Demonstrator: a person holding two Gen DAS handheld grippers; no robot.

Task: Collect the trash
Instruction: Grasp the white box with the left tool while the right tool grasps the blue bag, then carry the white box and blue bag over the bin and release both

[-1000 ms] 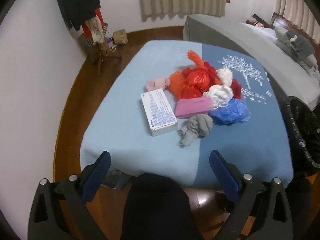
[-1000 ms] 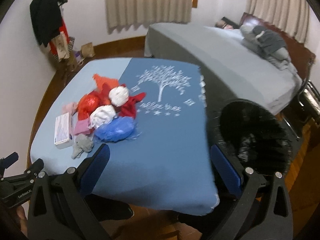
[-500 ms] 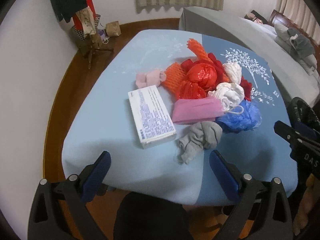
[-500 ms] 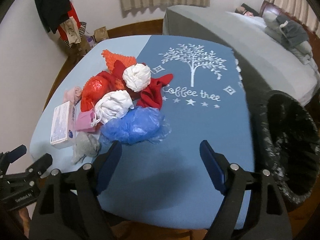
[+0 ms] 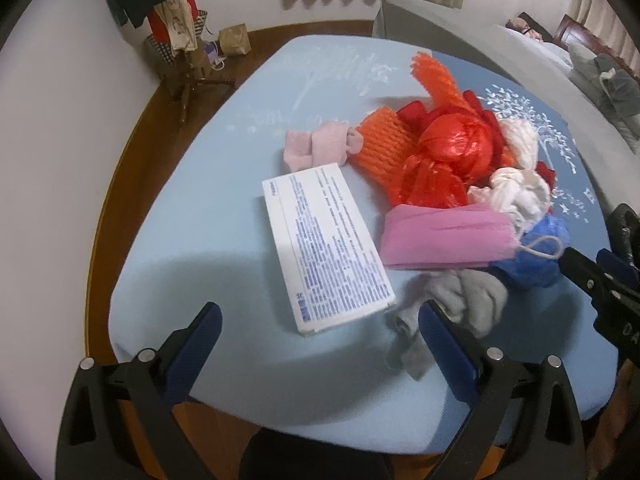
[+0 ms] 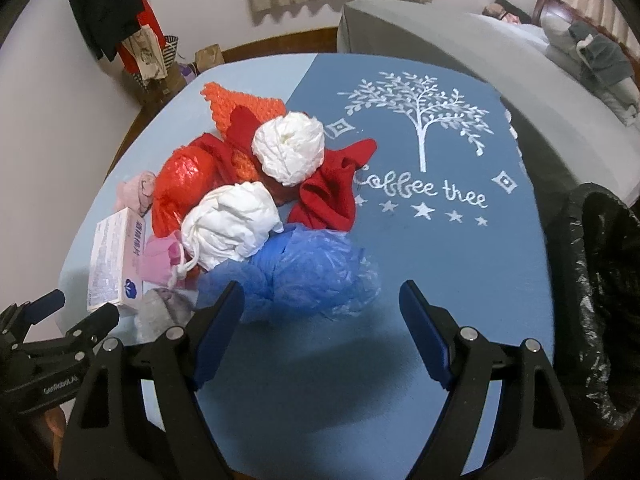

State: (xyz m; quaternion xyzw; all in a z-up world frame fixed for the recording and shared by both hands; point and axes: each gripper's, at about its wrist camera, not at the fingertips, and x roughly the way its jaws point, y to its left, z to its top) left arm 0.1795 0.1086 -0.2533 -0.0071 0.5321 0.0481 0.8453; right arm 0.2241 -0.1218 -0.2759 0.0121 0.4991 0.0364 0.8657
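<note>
Both grippers have dropped closer to the worktop (image 6: 460,264) and nothing is held yet. Your right gripper (image 6: 322,312) has just narrowed a little, still wide, empty, with the blue bag (image 6: 312,268) just ahead of its left finger. Your left gripper (image 5: 318,334) stands wide and empty, the box (image 5: 326,246) just ahead between its fingers. The bin (image 6: 600,288) waits to the right gripper's right. You look set for the first pick.

The blue tablecloth (image 6: 460,264) reads "Coffee tree" in white script under a white tree. The left gripper (image 6: 60,320) carries small white lettering, "GenROBOT.AI" as far as it reads. The white box (image 5: 326,246) bears dense blue print, too small to read.
</note>
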